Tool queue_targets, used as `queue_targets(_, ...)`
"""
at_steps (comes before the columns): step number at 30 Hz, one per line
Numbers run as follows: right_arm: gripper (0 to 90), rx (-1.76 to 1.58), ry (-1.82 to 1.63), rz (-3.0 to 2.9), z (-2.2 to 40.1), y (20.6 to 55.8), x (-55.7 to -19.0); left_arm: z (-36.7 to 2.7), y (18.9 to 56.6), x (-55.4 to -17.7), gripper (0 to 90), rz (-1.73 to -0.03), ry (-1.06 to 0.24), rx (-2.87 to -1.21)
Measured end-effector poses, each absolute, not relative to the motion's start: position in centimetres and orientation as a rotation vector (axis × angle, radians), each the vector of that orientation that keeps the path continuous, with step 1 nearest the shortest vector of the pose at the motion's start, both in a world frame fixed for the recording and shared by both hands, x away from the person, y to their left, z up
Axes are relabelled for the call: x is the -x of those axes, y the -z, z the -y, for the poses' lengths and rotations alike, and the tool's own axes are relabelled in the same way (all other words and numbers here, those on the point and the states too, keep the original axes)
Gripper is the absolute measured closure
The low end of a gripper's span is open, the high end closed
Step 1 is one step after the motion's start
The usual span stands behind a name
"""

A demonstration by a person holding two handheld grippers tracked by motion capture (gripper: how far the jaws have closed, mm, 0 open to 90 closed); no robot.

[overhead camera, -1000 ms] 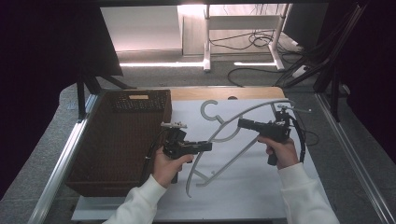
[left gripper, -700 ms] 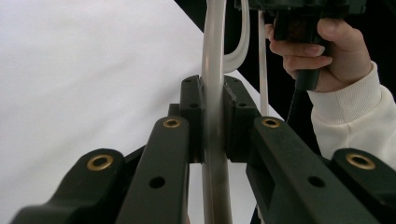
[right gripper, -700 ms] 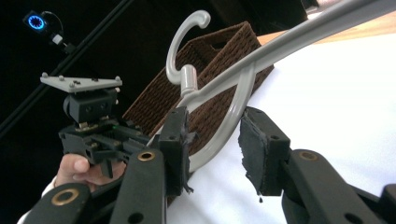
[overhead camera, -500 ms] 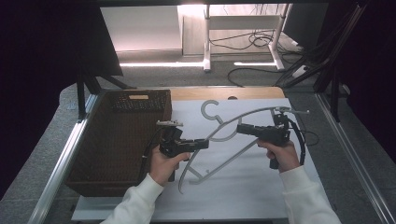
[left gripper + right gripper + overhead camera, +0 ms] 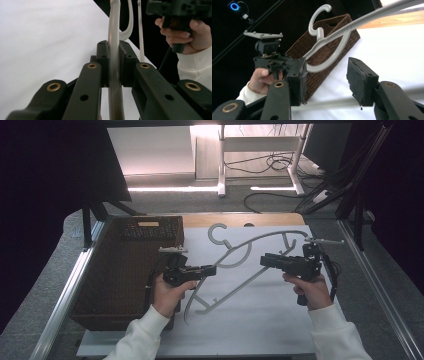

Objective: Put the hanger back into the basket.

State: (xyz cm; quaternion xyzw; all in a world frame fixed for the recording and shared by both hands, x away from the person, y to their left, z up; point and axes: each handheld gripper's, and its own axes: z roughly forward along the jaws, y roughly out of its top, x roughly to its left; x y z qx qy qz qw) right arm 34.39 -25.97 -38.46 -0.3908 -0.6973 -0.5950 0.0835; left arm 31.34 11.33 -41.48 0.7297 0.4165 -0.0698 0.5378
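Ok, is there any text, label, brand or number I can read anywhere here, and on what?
None can be read.
Pale tag on the far wall of the wicker basket: too small and blurred to tell whether it bears writing.
Hanger, white sheet: no markings visible.

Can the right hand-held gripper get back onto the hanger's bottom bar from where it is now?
Probably yes. The right hand-held gripper, whose jaws have just been opening, has nothing between them, and the hanger bar lies free just beyond, held up by the left hand-held gripper.
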Motion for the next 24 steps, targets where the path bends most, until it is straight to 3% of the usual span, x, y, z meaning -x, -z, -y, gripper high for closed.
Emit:
queue_targets(8, 48.6, 1.147, 1.784, 2.121, 28.0, 38.7, -32.7, -14.4, 39.7, -30.7, 81.5, -1.021, 0.095, -1.72)
queue_targets(24, 47.9, 1.227, 1.708, 2.163, 28.4, 41.0, -33.3, -20.6, 38.7, -30.1, 81.4, -1.112, -0.013, -1.686)
